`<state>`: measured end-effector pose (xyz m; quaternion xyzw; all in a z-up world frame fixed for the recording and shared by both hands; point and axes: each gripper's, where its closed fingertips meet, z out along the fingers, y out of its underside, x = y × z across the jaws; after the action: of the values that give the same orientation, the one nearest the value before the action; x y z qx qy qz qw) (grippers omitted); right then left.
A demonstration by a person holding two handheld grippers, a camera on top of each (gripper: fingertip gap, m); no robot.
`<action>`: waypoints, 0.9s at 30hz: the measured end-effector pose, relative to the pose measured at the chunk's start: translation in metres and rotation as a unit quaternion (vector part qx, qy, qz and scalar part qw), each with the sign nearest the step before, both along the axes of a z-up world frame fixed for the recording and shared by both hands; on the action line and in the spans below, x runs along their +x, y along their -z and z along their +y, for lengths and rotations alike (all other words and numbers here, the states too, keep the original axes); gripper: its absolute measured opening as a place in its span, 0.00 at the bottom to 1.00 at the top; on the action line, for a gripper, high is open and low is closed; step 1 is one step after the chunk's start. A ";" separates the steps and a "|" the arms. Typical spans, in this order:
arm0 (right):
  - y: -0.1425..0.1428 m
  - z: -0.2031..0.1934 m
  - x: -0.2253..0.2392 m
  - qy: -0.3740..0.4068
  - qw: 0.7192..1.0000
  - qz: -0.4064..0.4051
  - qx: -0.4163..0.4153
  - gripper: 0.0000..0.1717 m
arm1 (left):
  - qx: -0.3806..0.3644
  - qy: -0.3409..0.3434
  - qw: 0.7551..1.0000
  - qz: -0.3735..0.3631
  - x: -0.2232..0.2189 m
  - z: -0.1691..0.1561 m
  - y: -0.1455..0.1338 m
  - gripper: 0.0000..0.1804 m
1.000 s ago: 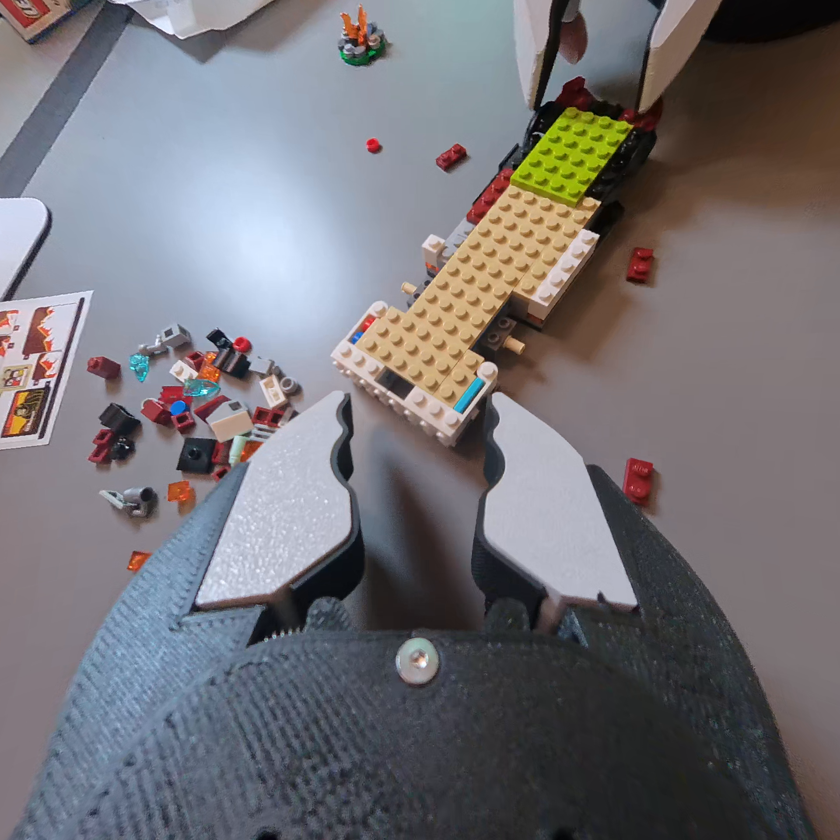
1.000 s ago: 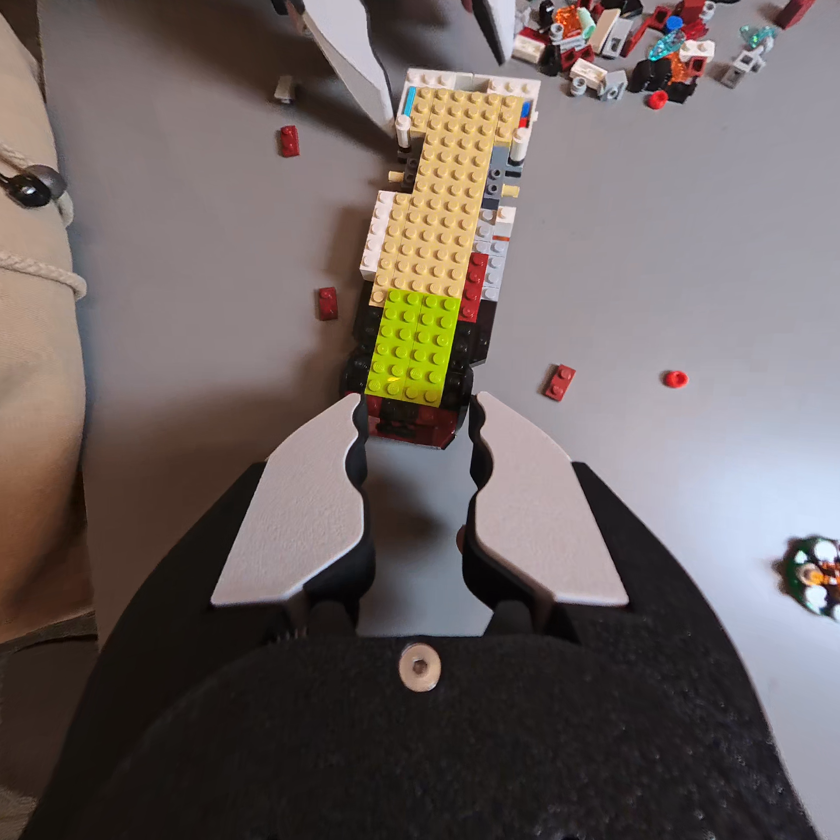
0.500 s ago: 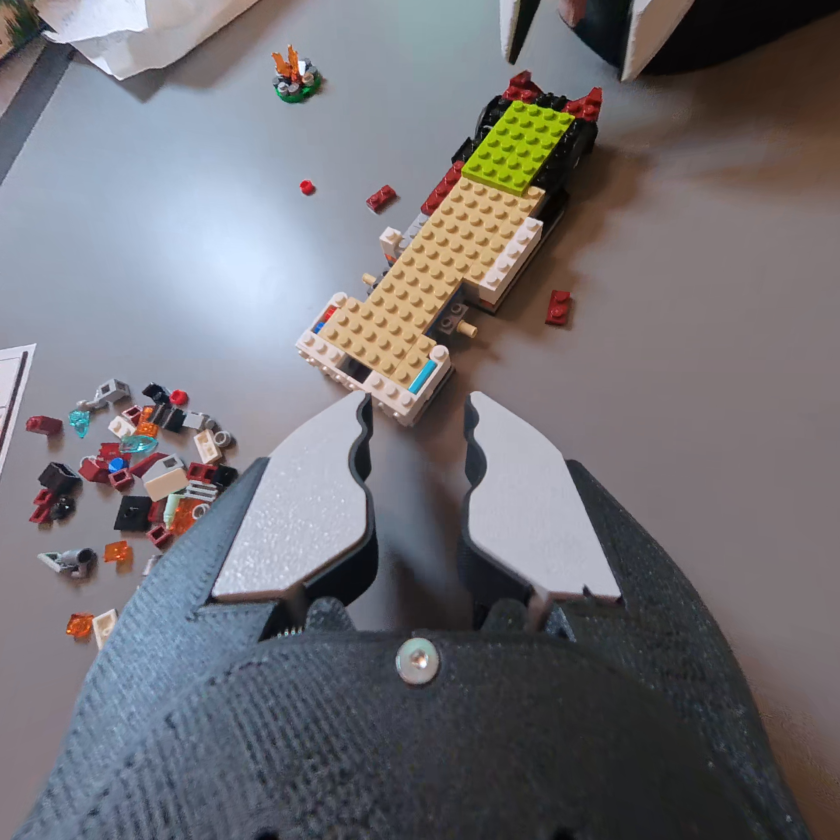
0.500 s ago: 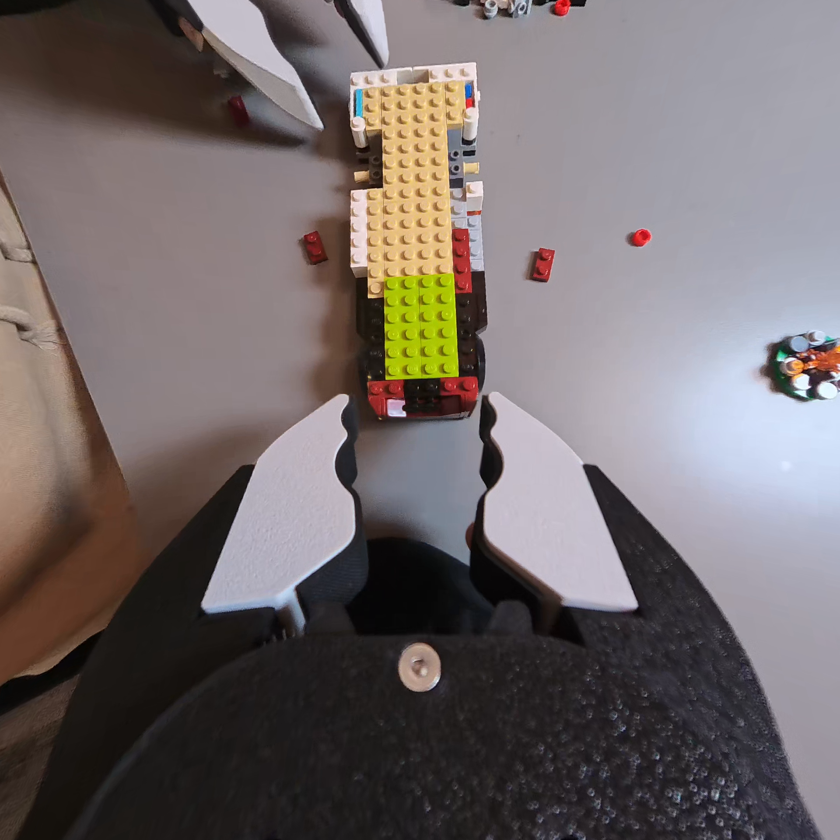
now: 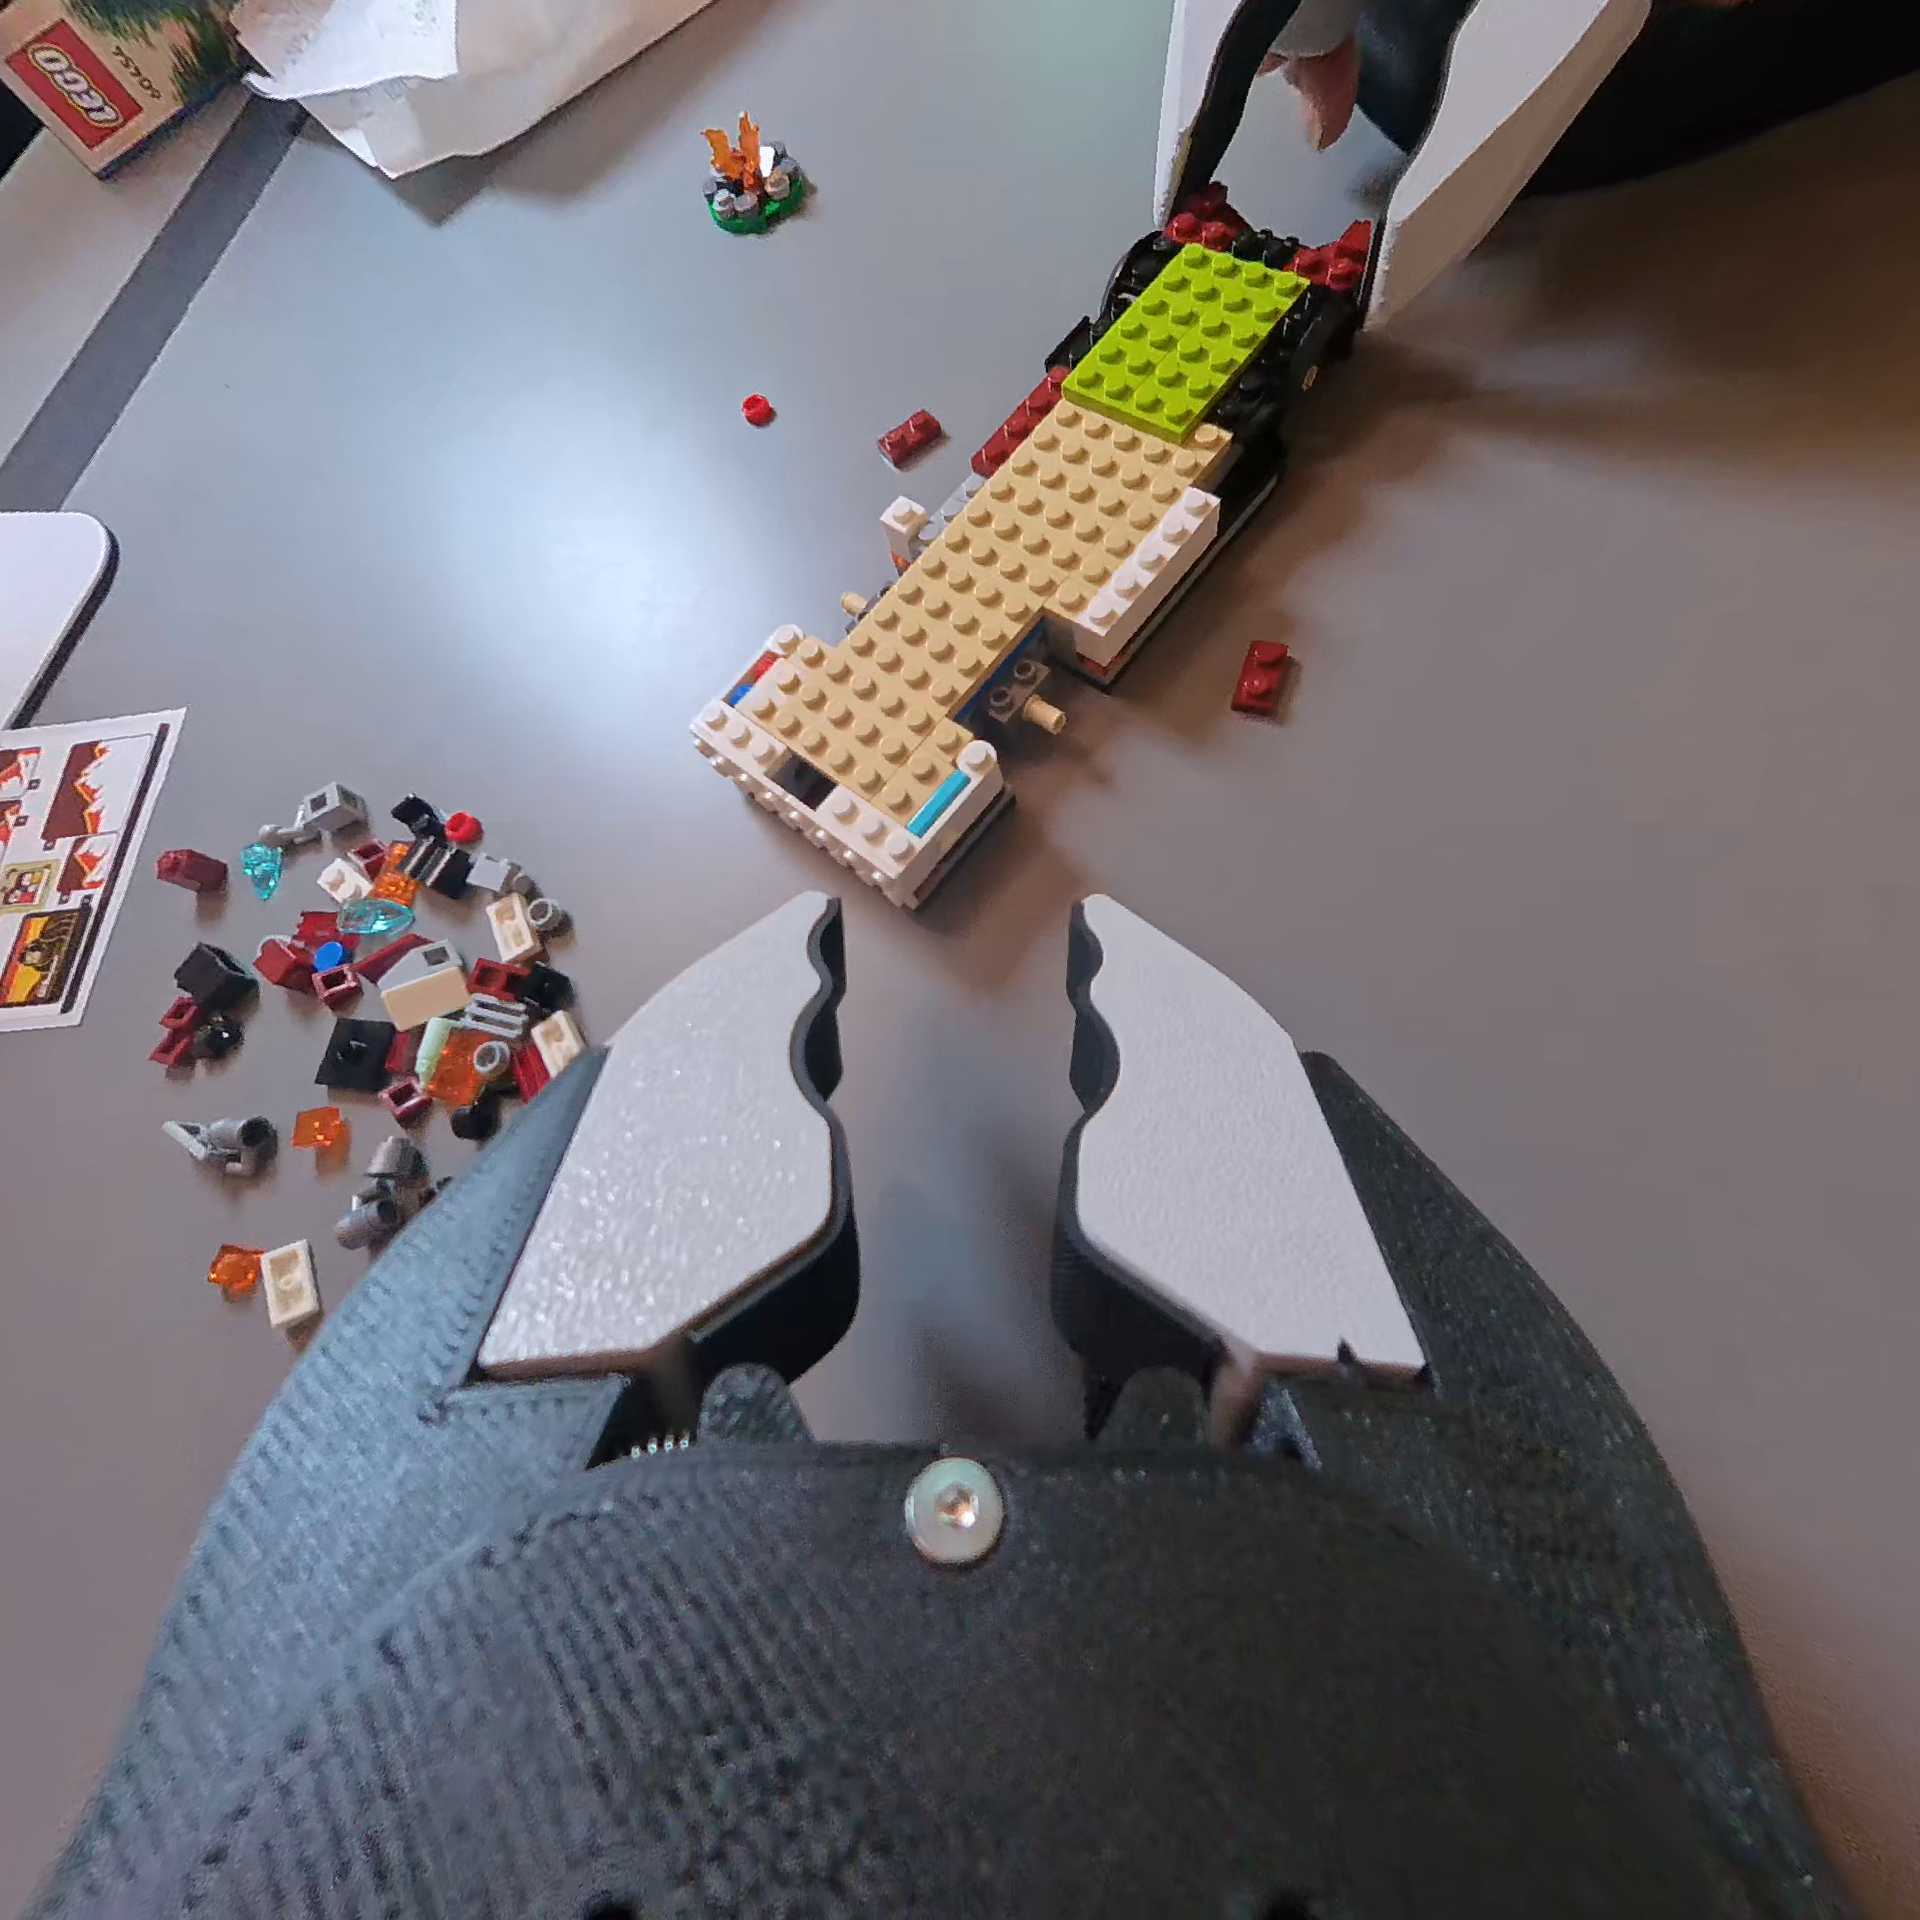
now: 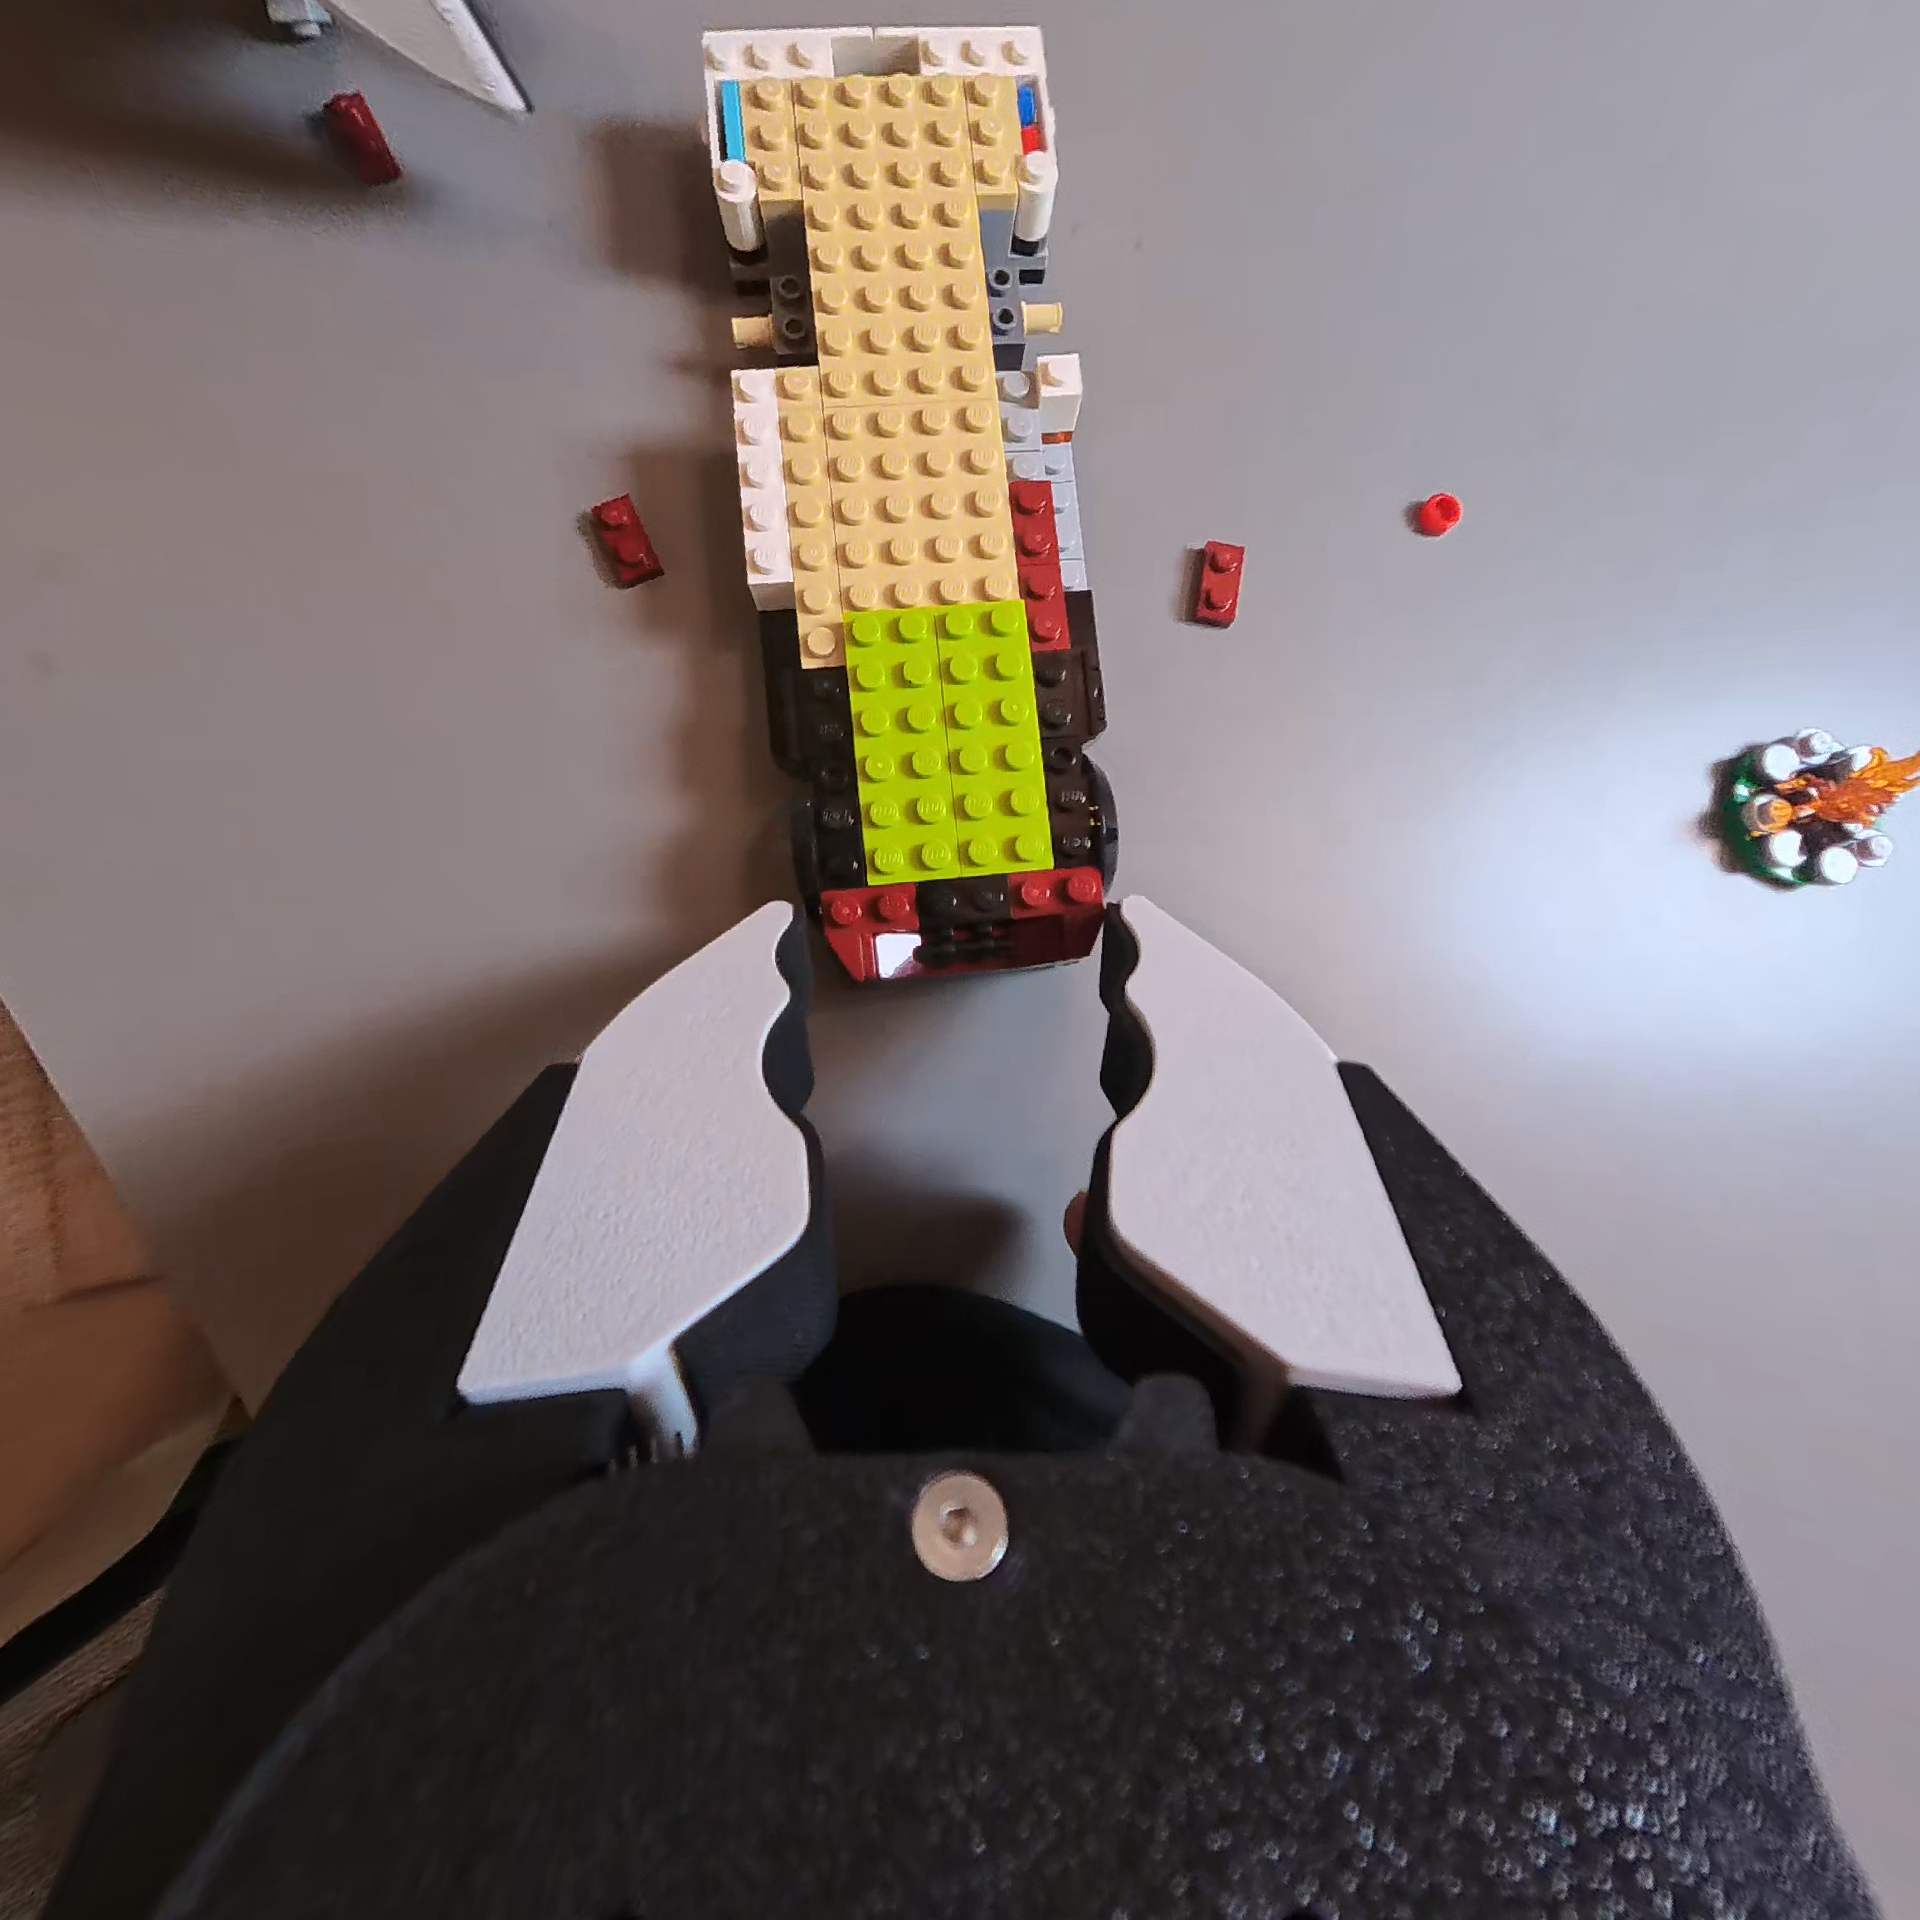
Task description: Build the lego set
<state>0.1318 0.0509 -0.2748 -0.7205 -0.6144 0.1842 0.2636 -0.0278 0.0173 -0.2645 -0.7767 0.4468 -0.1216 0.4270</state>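
Observation:
A long brick vehicle [image 5: 1018,582] lies on the grey table, with tan plates, a lime plate, a white end and a dark red end. My left gripper [image 5: 956,925] is open and empty, its fingertips just short of the white end. My right gripper [image 6: 951,925] is open. Its fingertips flank the dark red end of the vehicle [image 6: 904,447], with a slit showing at the left pad. The left wrist view shows the right gripper's white fingers [image 5: 1444,177] on either side of that end. A left finger [image 6: 447,52] shows at the top of the right wrist view.
A pile of small loose bricks [image 5: 395,987] and a sticker sheet [image 5: 62,862] lie to the left. A small campfire build [image 5: 753,177] stands farther off. Dark red plates [image 5: 1259,677] [image 5: 910,438] and a red stud [image 5: 757,408] lie beside the vehicle. A box [image 5: 94,83] and paper [image 5: 416,62] sit at the far edge. Some 15 cm of space lies between my two pairs of fingers.
My left gripper narrowed its jaws and drew back a little from the white end. My right gripper opened wider, backed off, then came forward around the dark red end again.

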 end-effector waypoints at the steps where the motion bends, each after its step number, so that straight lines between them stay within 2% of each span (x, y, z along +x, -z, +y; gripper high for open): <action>1: 0.000 0.002 -0.001 0.004 1.000 0.002 0.001 0.31 | 0.000 -0.001 1.000 -0.003 -0.001 -0.001 -0.001 0.23; 5: 0.000 0.012 -0.003 0.032 0.999 0.007 0.003 0.31 | 0.002 -0.001 1.000 0.001 -0.003 -0.004 0.000 0.23; 9: 0.000 0.025 -0.004 0.091 0.996 0.008 0.005 0.31 | 0.007 0.001 1.000 0.004 -0.004 -0.005 -0.002 0.23; 13: 0.000 0.024 -0.006 0.129 0.992 0.005 0.005 0.31 | 0.004 0.002 1.000 0.003 -0.007 -0.007 -0.001 0.23; 21: -0.001 -0.032 -0.023 0.048 0.998 0.020 -0.028 0.29 | -0.014 0.008 1.000 -0.014 -0.007 -0.008 0.003 0.23; 27: 0.000 -0.037 -0.045 0.020 0.999 0.034 -0.019 0.18 | -0.019 0.012 1.000 -0.009 -0.004 -0.010 0.007 0.23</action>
<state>0.0873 0.0139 -0.2748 -0.7309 -0.5867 0.2148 0.2748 -0.0317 0.0071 -0.2714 -0.7780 0.4499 -0.1424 0.4147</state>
